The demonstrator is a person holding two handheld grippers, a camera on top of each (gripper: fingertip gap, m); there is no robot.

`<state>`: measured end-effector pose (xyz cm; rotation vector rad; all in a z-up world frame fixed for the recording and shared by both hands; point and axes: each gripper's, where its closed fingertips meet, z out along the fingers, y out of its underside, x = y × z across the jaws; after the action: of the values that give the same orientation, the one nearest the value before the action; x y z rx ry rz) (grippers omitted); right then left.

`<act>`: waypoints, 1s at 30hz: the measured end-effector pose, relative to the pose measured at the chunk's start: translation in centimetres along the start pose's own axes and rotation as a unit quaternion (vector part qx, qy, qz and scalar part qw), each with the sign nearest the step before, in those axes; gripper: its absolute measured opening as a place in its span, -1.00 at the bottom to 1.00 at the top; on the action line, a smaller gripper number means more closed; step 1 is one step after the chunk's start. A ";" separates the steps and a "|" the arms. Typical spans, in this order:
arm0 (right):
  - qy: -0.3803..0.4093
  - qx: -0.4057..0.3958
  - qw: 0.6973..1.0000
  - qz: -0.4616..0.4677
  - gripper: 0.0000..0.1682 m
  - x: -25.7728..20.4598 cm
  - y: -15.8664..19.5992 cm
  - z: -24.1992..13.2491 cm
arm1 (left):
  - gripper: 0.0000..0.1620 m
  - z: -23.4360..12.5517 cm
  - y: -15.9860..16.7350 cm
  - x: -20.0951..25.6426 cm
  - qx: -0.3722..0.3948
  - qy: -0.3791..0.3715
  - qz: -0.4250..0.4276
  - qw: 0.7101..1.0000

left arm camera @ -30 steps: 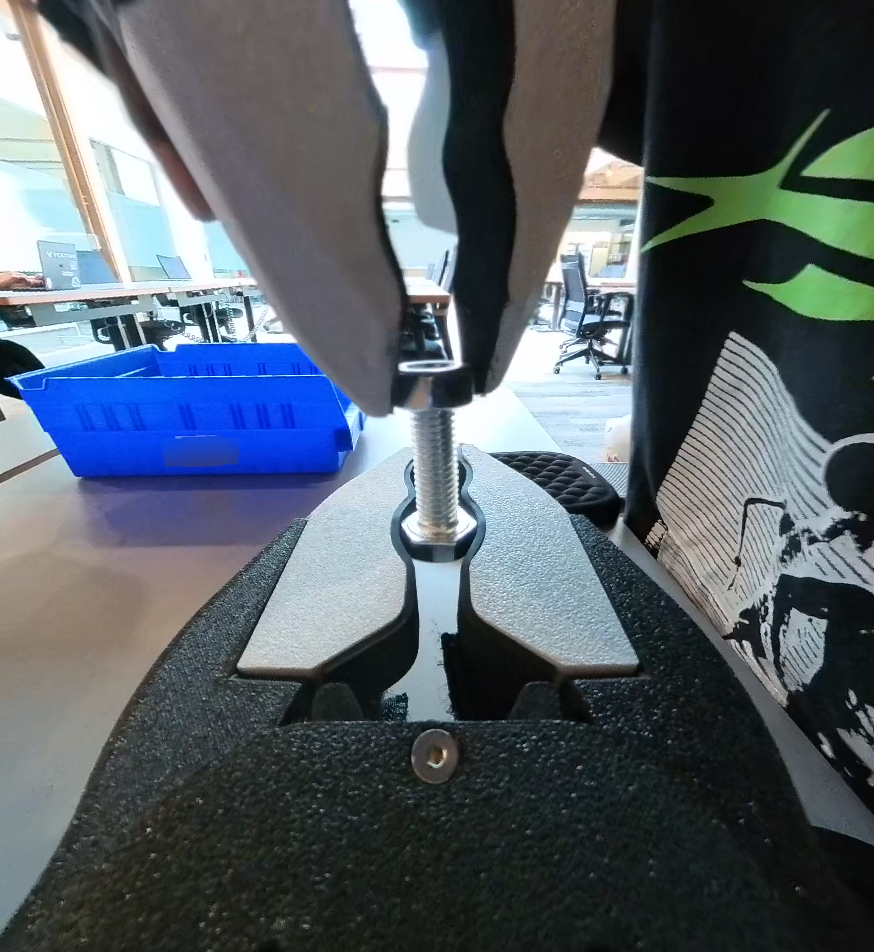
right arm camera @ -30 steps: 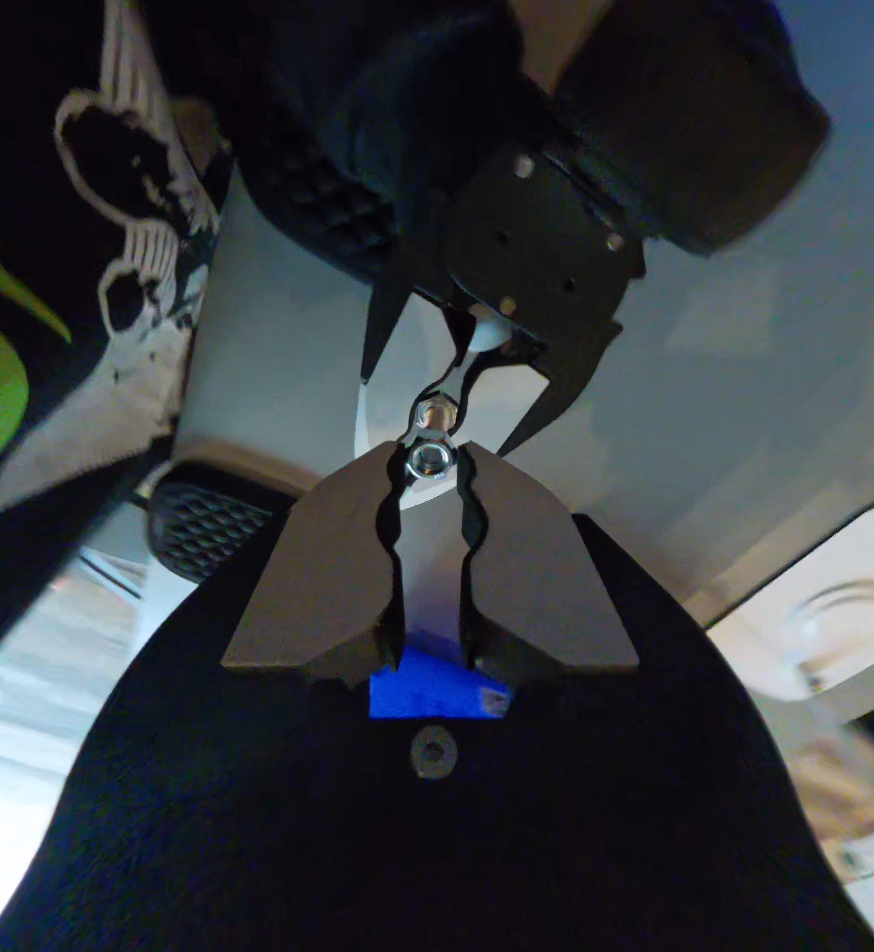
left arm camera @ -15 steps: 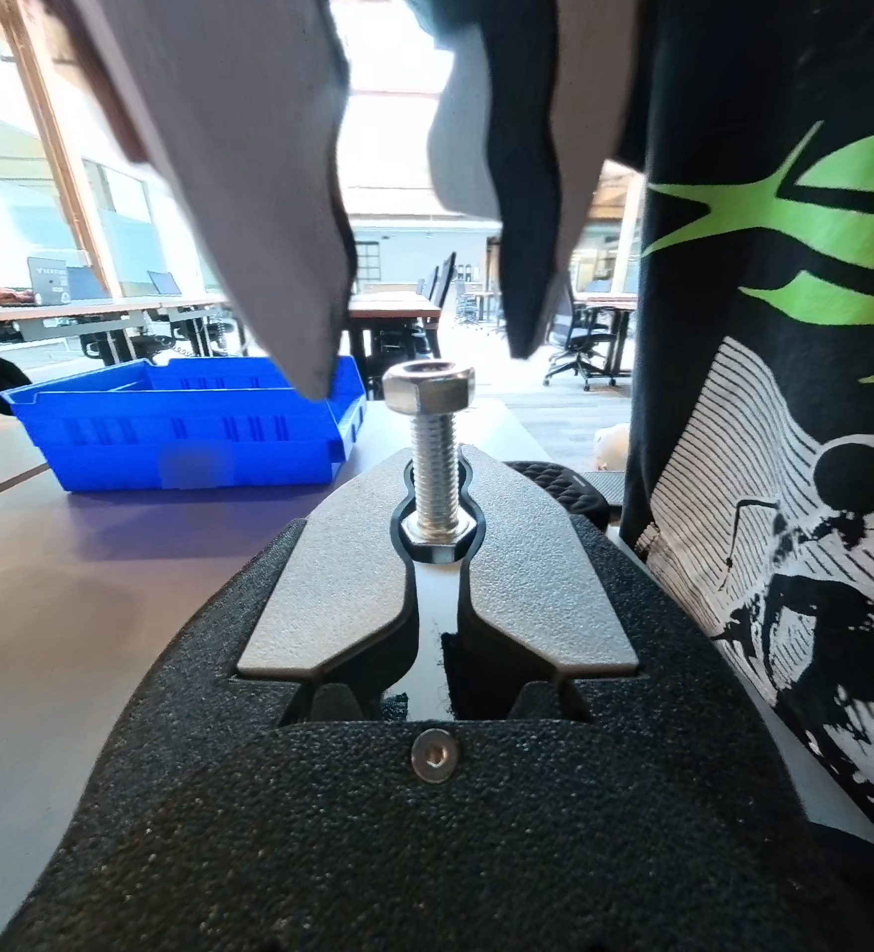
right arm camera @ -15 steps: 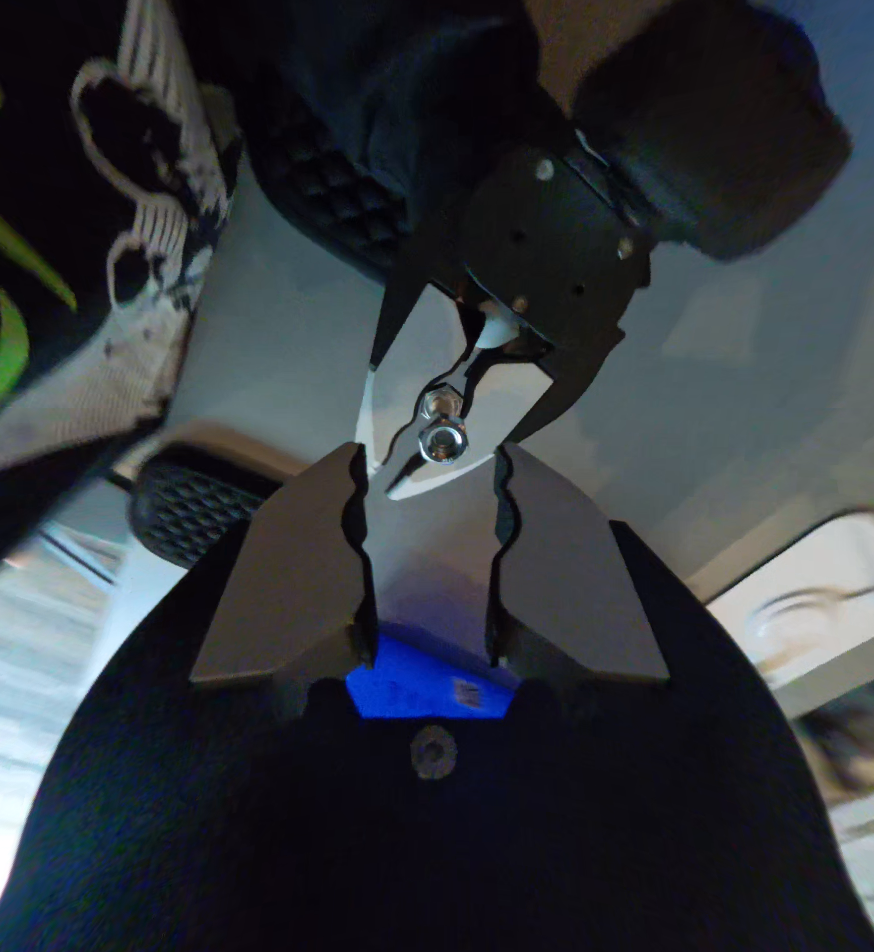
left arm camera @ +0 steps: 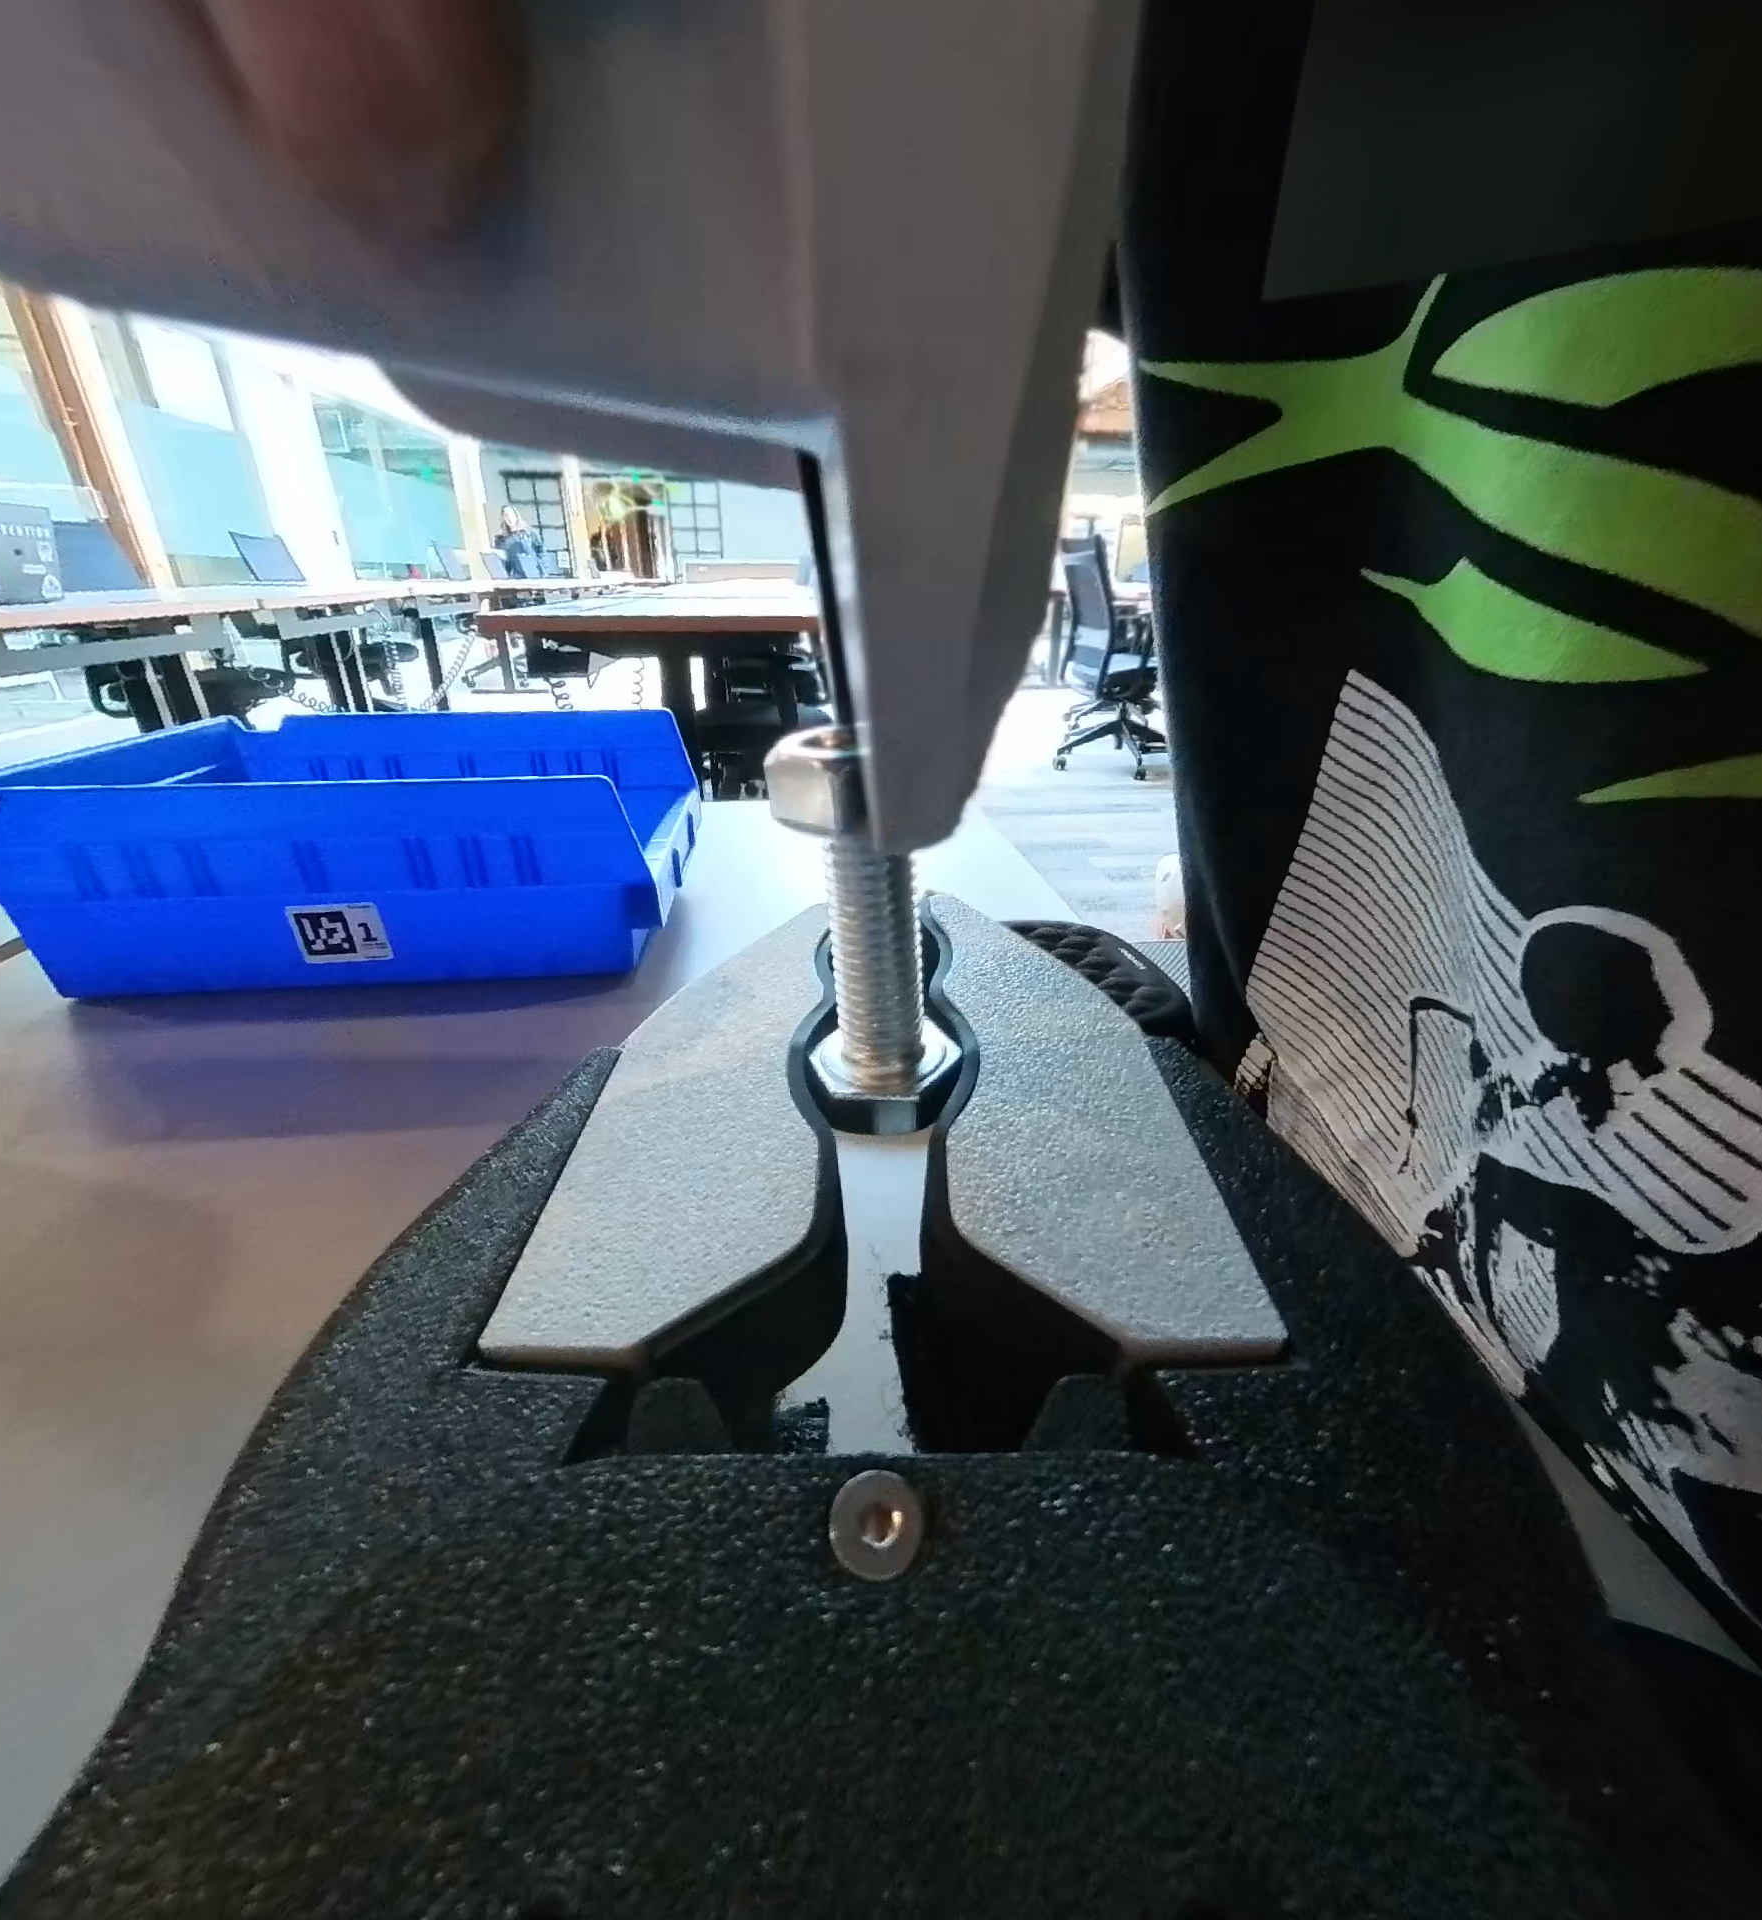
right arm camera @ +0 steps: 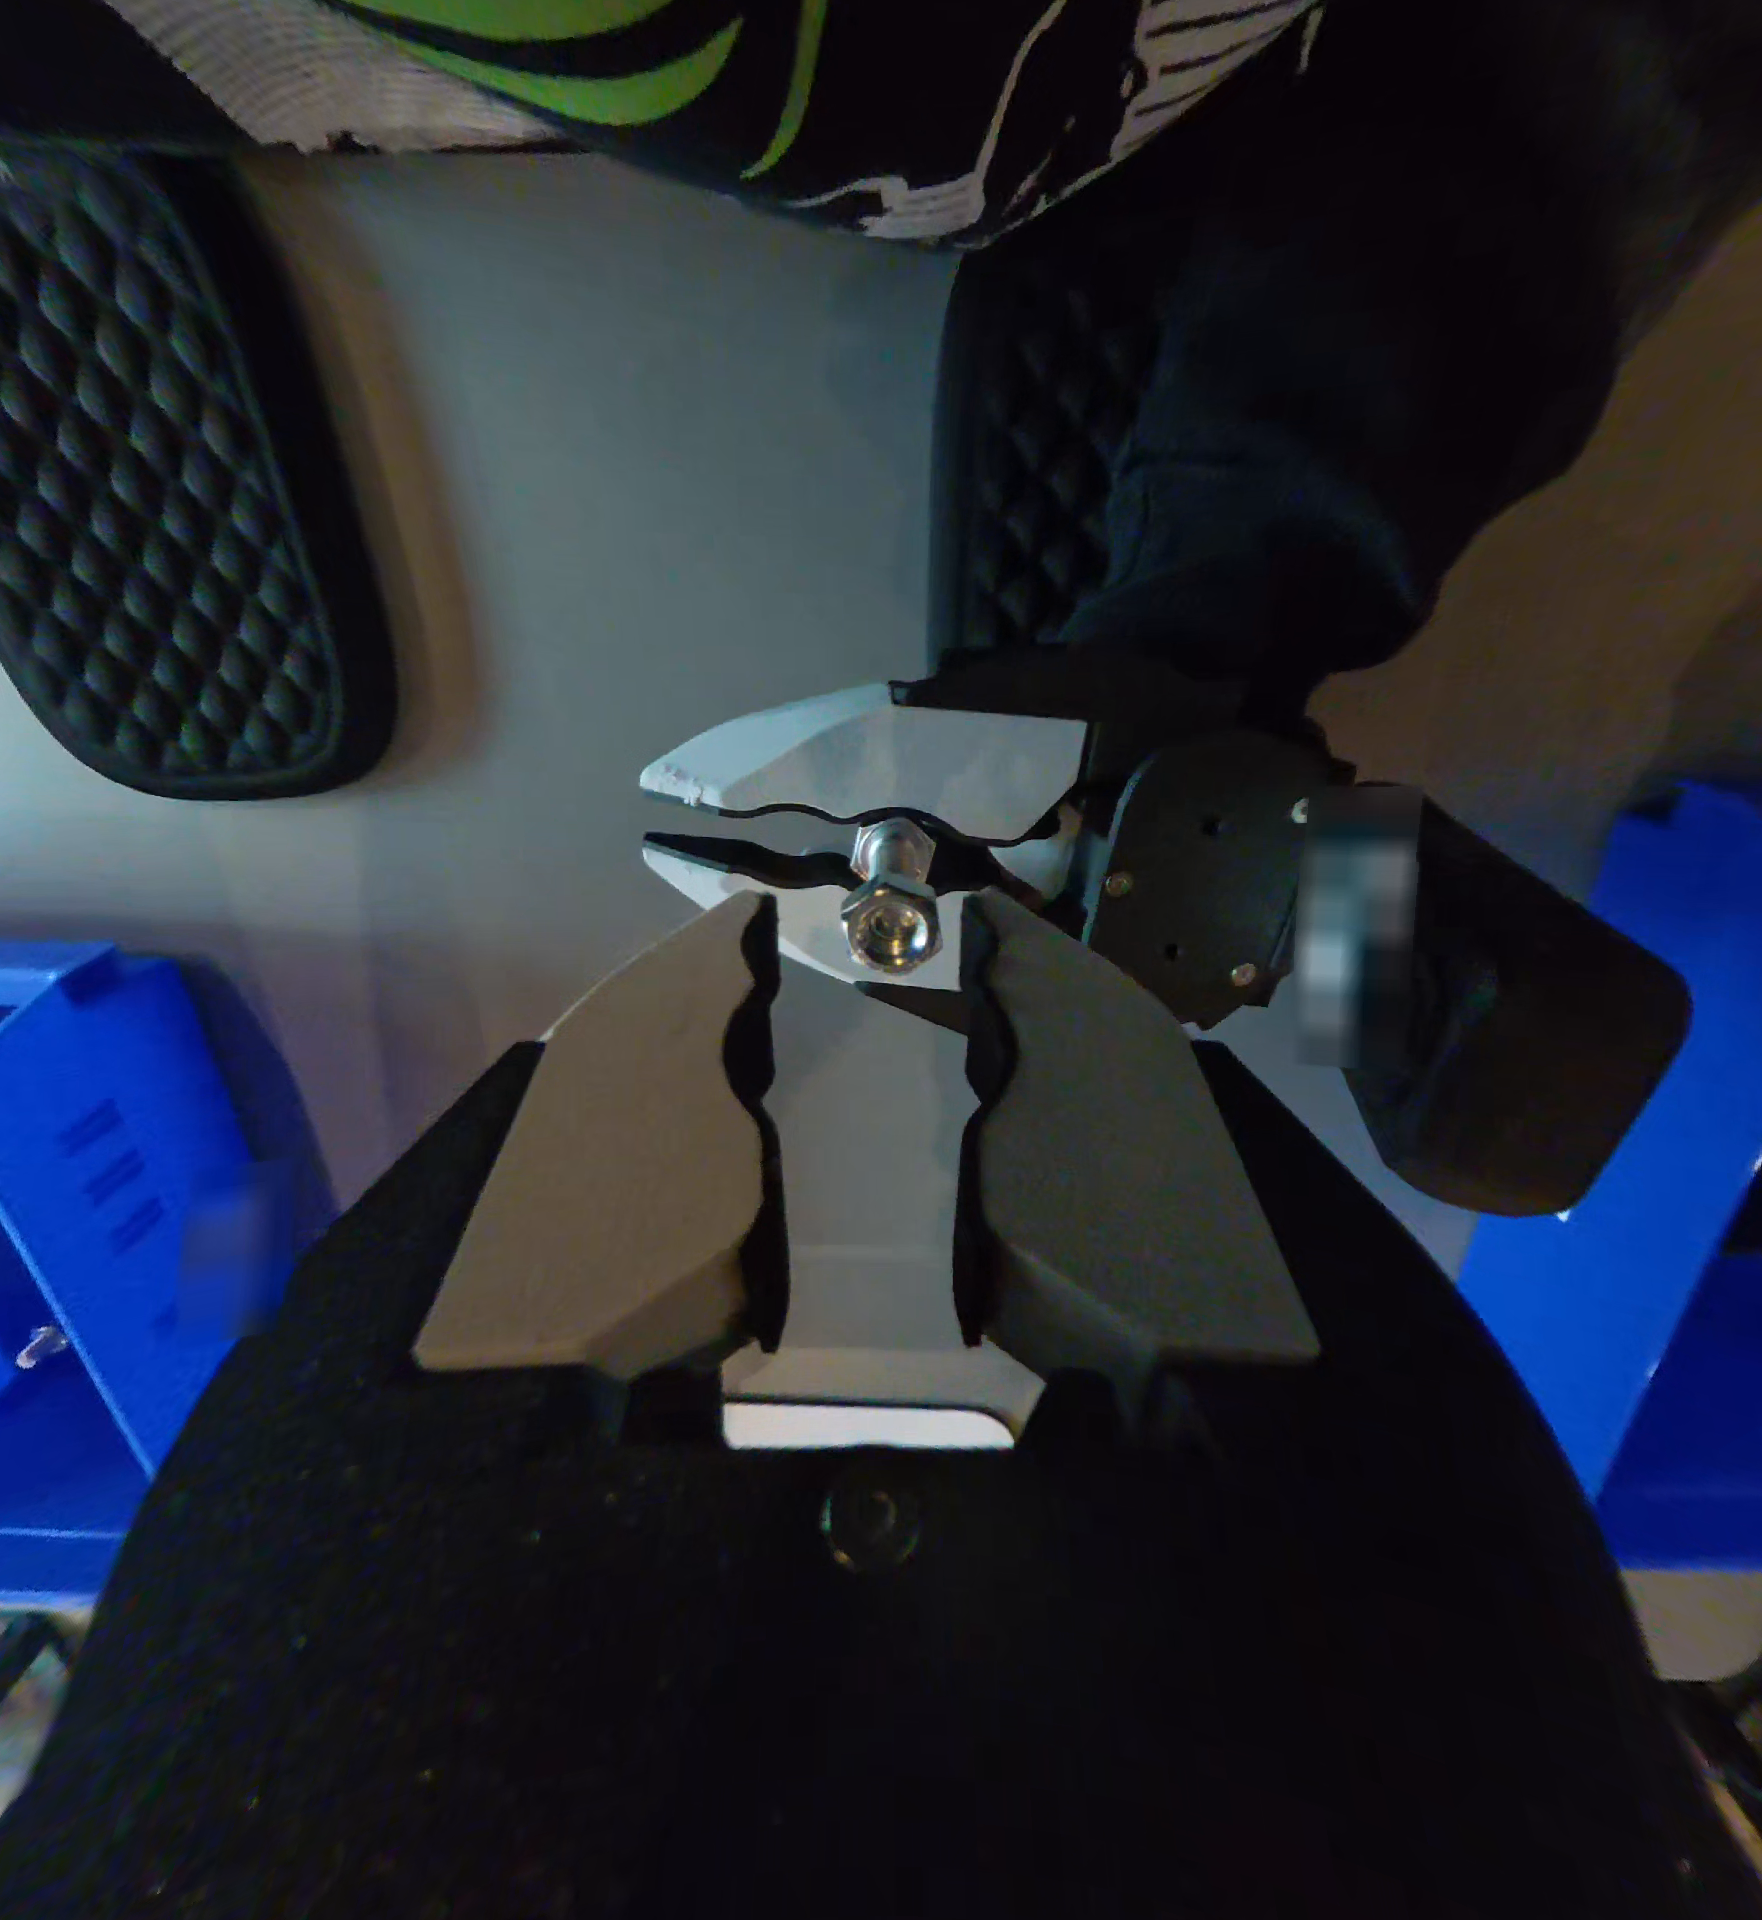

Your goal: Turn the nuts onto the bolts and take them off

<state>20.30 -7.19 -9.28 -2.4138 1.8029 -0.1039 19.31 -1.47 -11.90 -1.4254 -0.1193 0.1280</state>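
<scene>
A silver bolt stands upright with its hex head clamped between the fingers of my left gripper, which is shut on it. A silver nut sits at the bolt's top end. My right gripper comes from above and is open, with its fingertips on either side of the nut. In the left wrist view one of its grey fingers covers the nut's right side. The left gripper also shows in the right wrist view, lying sideways with the bolt in it.
A blue bin stands on the grey table to the left. The right wrist view shows blue bins at the left and right, and two black mats. A person's black printed shirt is close on the right. There is about 6 centimeters between the tips of the two grippers.
My right gripper let go of the nut, lifted and opened, turned about a quarter turn, and came back down around the nut. The left gripper kept hold of the bolt.
</scene>
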 end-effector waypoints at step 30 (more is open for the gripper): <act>0.035 -0.050 0.800 0.597 -0.80 0.4 1.1 0.7 | -0.86 -0.1 0.1 -0.5 -0.003 -0.026 0.003 1.000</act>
<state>19.45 -7.85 -10.13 -0.8872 2.9914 0.0380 18.81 -1.65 -12.03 -1.4287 -0.1594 0.1695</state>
